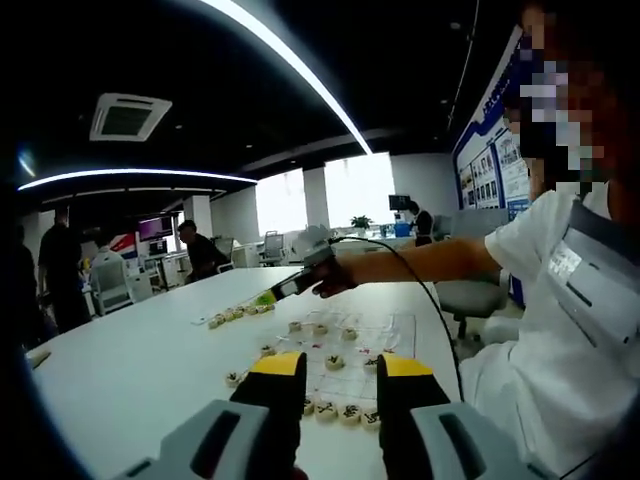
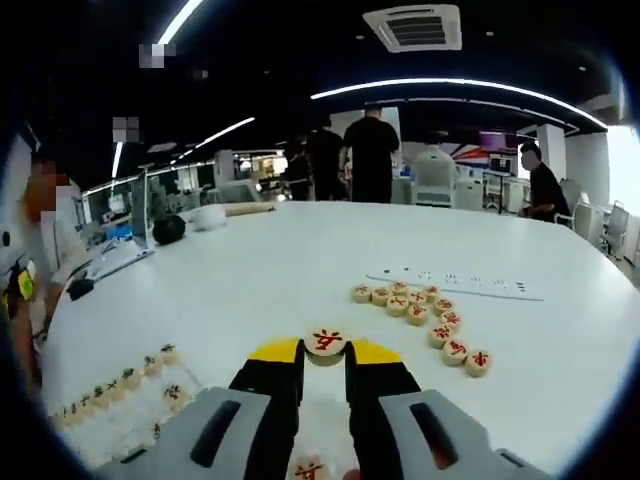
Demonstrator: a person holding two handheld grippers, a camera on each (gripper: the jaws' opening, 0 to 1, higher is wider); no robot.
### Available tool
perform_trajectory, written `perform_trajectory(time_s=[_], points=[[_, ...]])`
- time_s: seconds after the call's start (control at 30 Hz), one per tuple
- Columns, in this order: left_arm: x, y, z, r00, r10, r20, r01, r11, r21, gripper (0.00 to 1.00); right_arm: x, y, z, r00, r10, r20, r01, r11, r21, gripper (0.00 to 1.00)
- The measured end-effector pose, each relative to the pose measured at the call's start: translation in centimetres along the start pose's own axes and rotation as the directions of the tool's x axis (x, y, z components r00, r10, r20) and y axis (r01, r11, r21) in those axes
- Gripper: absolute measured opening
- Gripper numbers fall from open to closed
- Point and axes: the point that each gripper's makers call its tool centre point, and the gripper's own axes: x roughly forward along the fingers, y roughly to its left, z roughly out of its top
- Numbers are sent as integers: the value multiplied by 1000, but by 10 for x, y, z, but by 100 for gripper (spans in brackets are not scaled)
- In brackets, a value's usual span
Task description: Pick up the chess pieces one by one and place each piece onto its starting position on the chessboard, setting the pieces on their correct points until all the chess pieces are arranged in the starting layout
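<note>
Chess pieces (image 1: 338,412) stand in a row on the near edge of the chessboard (image 1: 395,330), a pale sheet with thin grid lines on the white tabletop (image 1: 130,360); the row sits between and just beyond the left gripper's yellow-tipped jaws. More discs dot the board toward 12 o'clock, and a short line of spare discs (image 1: 238,314) lies off the board at 10 o'clock. The left gripper (image 1: 340,385) is open with nothing between its jaws. The right gripper (image 1: 300,270) reaches in from 3 o'clock, held in a person's hand above the far side of the board, a black cable trailing from it.

In the right gripper view, the right gripper (image 2: 325,355) is clamped on one round piece (image 2: 327,342), pale with a red character on top, pinched between the yellow tips. A curved string of red-marked pieces (image 2: 425,315) lies on the tabletop at 2 o'clock, just short of a white power strip (image 2: 455,283). At 8 o'clock the board's edge carries a row of dark-marked pieces (image 2: 110,390). Another red-marked disc (image 2: 308,468) shows low between the jaws. Several people stand at the far end of the tabletop.
</note>
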Motion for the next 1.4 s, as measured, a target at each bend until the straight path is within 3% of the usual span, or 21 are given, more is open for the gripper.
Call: perform_trajectory(time_s=[0.23,0.37,0.43,0.53,0.6,0.73,0.97,1.2,1.4], points=[[9,-7,-2,1000,-26,-17,27,1000,11,31,-72,34,-11,997,60,43,-59,998,-21,18],[10,-9,-3,999,-29,-20,29,999,12,30,-99,38,-33,998,58,-28,-61,994,-92,18],[10,-9,-2,999,-30,-19,30,999,12,30,-108,42,-40,997,75,-29,-77,993,-85,18],[9,-9,-3,999,-30,-20,30,999,13,30,-122,55,-55,988,147,-53,-151,985,-79,18],[9,-8,-3,999,-28,-19,29,1000,13,30,-134,70,-64,973,220,-70,-228,964,-135,18],[9,-8,-3,999,-30,-20,30,999,14,30,-152,90,-83,944,309,-116,-325,931,-165,18],[9,-8,-3,999,-30,-20,31,999,17,30,-165,100,-122,914,350,-204,-384,909,-159,18],[10,-9,-4,999,-38,-26,39,999,22,30,-168,114,-130,892,385,-239,-432,882,-191,18],[7,-18,-10,997,-61,-53,64,996,65,30,-164,108,-137,895,351,-276,-418,876,-241,18]])
